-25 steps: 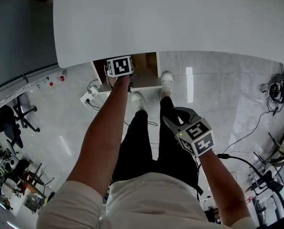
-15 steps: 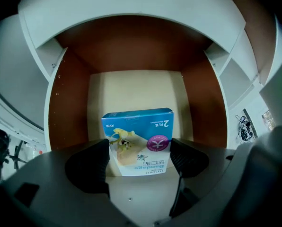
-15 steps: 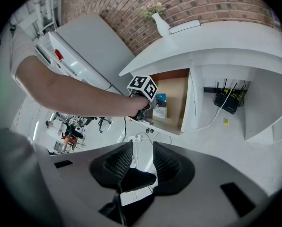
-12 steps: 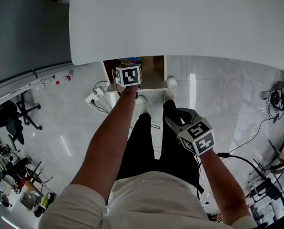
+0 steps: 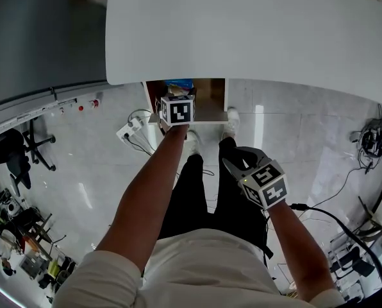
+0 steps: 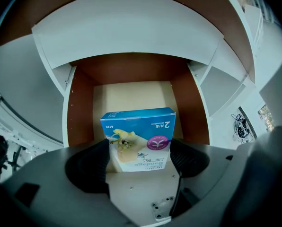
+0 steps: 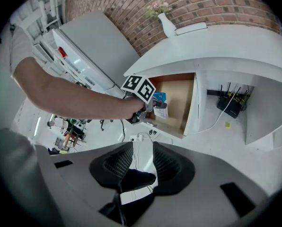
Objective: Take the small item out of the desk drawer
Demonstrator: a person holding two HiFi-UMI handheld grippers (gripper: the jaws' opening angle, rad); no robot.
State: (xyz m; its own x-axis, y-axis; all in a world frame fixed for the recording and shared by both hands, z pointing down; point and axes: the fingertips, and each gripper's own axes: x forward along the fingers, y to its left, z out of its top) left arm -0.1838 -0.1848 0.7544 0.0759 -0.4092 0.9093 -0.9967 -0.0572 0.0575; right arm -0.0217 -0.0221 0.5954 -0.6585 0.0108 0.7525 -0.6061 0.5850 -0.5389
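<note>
The small item is a blue and white box (image 6: 138, 136). It stands between the jaws of my left gripper (image 6: 140, 148), whose pads press on both its sides. Behind it lies the open drawer (image 6: 131, 98) with a pale floor and brown walls. In the head view my left gripper (image 5: 176, 100) is at the drawer (image 5: 210, 108) under the white desk (image 5: 242, 31), and the box (image 5: 178, 83) shows just beyond the marker cube. My right gripper (image 5: 237, 154) hangs open by the person's leg with nothing in it. The right gripper view also shows the box (image 7: 160, 103) held over the drawer (image 7: 179, 103).
A white power strip (image 5: 130, 130) and cables lie on the tiled floor left of the drawer. The person's feet stand right below the drawer front. A black box with cables (image 7: 231, 105) sits under the desk, and a white vase (image 7: 167, 25) stands on top. Office chairs (image 5: 24, 153) are far left.
My left gripper has drawn back from under the desk edge toward the person, and the blue box now shows beyond its cube. The right gripper has stayed where it was.
</note>
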